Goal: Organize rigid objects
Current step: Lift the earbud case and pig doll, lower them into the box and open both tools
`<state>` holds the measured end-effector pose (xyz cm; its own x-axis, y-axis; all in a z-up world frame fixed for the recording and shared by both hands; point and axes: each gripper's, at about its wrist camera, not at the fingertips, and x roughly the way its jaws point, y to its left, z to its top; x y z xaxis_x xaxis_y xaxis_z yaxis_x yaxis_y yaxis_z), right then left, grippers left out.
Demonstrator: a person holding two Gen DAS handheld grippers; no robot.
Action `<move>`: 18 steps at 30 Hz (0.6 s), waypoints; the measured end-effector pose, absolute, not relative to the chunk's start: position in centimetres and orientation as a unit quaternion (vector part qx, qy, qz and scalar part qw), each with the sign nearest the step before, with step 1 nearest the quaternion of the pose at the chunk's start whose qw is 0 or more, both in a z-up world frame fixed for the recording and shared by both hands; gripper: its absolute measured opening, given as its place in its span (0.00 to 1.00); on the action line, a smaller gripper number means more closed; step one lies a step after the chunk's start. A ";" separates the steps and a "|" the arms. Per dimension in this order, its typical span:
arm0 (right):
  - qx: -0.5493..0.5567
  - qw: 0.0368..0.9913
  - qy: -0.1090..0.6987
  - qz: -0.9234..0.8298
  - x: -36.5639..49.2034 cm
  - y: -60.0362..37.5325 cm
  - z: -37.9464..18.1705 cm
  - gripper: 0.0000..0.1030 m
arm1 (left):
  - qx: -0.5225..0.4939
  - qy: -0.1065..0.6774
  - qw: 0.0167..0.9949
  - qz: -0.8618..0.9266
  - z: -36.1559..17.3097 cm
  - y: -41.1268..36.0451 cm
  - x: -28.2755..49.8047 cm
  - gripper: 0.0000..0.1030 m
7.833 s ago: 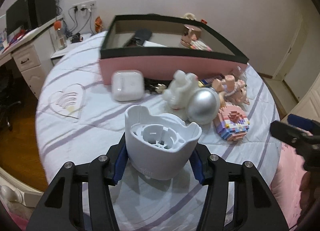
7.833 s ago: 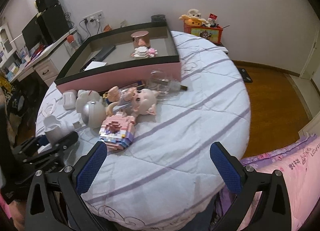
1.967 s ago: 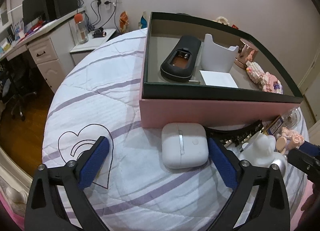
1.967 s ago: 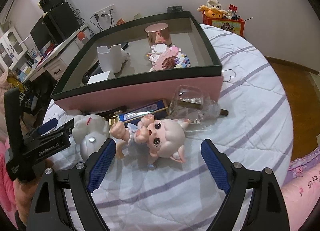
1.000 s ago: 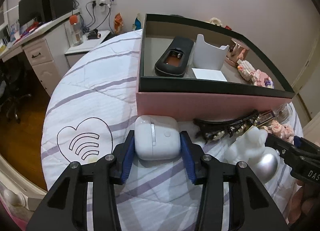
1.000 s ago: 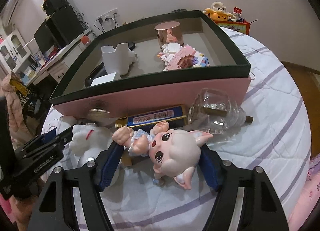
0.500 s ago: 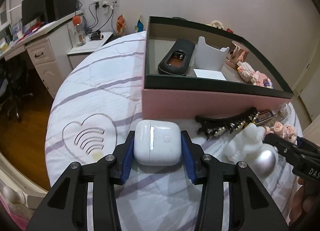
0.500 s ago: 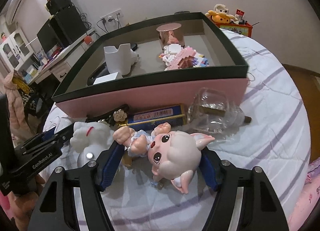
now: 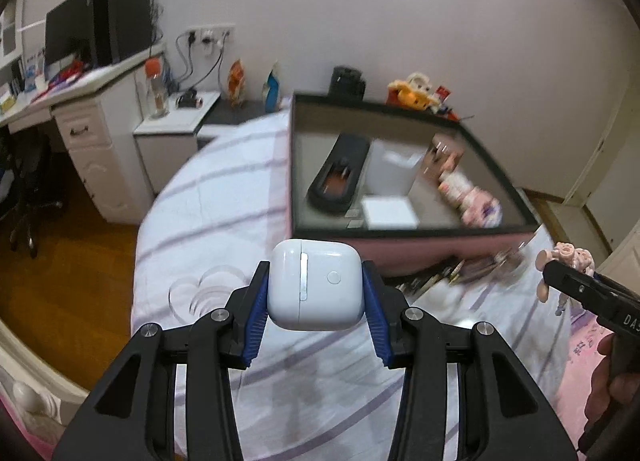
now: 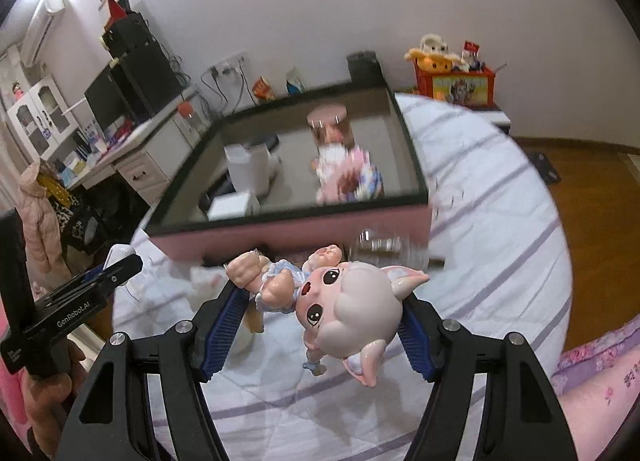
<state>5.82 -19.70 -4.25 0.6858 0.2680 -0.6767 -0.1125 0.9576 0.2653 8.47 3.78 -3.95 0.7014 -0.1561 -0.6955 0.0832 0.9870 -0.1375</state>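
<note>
With both loads clear of the bed (image 9: 328, 393), I judge the task roughly half done. My left tongs (image 9: 316, 293) clamp a white case (image 9: 316, 285): smooth, rounded, with a side seam and one small button. My right tongs (image 10: 320, 313) grip a pig doll (image 10: 344, 309): glossy pink head, pointed ears, blue dress, hanging tilted with the head lowest. Both hang short of the box (image 10: 304, 239), which already holds a black device (image 9: 340, 173), a white holder (image 10: 248, 171), a pink block model (image 10: 352, 177) and a copper cup (image 10: 328, 121). A glass piece (image 10: 384, 247) and other blurred items lie beside the box front, not yet stowed.
</note>
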 end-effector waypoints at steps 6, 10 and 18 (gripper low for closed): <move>0.080 0.927 0.351 0.104 7.8 -19.9 -1.0 0.69 | -0.037 0.345 0.934 -0.082 0.2 2.6 10.8 0.43; 0.068 0.933 0.336 0.110 10.2 -19.4 1.0 0.69 | -0.034 0.330 0.939 -0.092 2.0 1.8 13.5 0.43; 0.058 0.928 0.347 0.120 16.6 -18.5 1.8 0.69 | -0.036 0.347 0.932 -0.101 1.4 0.3 19.9 0.43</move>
